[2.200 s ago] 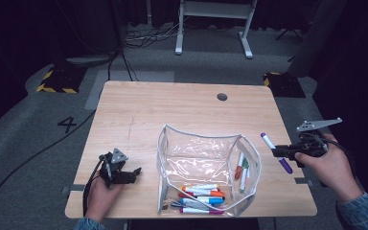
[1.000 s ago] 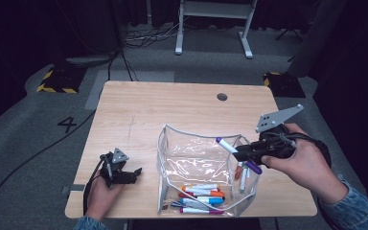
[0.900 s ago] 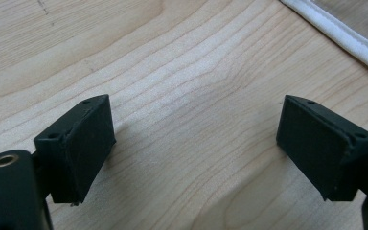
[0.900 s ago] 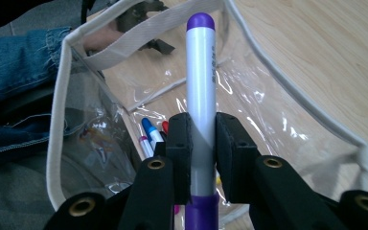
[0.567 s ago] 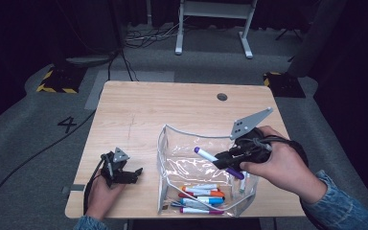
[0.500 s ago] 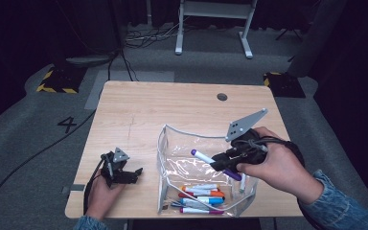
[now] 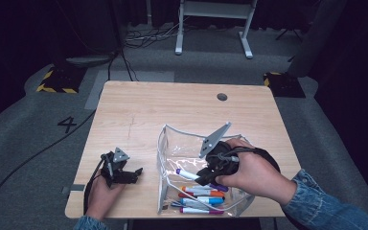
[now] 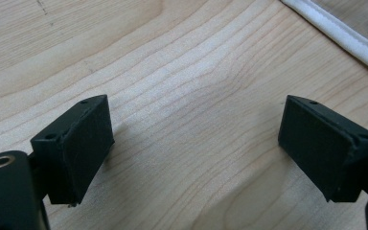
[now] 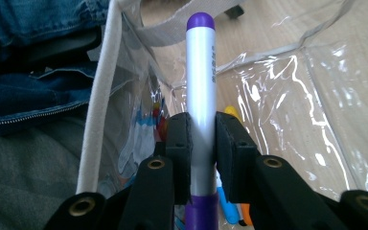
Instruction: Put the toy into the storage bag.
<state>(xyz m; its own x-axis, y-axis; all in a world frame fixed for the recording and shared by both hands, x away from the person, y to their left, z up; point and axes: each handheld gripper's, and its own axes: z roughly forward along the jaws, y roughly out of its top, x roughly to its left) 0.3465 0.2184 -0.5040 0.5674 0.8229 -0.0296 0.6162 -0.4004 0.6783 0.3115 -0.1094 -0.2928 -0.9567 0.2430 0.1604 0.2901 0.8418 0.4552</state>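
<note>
My right gripper [image 7: 210, 174] is shut on a purple-capped white marker [image 7: 188, 173] and holds it down inside a clear plastic pouch [image 7: 172, 143] with a white rim. In the right gripper view the marker [image 9: 201, 86] stands between the two black pads [image 9: 179, 143], its purple tip pointing away, with the pouch wall [image 9: 287, 91] around it. Several coloured markers [image 7: 199, 196] lie at the pouch's near end. My left gripper [image 7: 133, 172] rests on the wooden table [image 7: 148, 115] at the near left, open, with bare wood between its pads [image 8: 81, 139].
A white pouch rim [image 8: 335, 33] crosses the top right corner of the left gripper view. A round cable hole [image 7: 222, 97] sits near the table's far edge. Cables [image 7: 38, 148] trail over the grey floor at the left. A white frame [image 7: 211, 19] stands beyond the table.
My right gripper has carried the purple marker from the table's right edge leftward and down into the pouch. The left gripper has stayed still.
</note>
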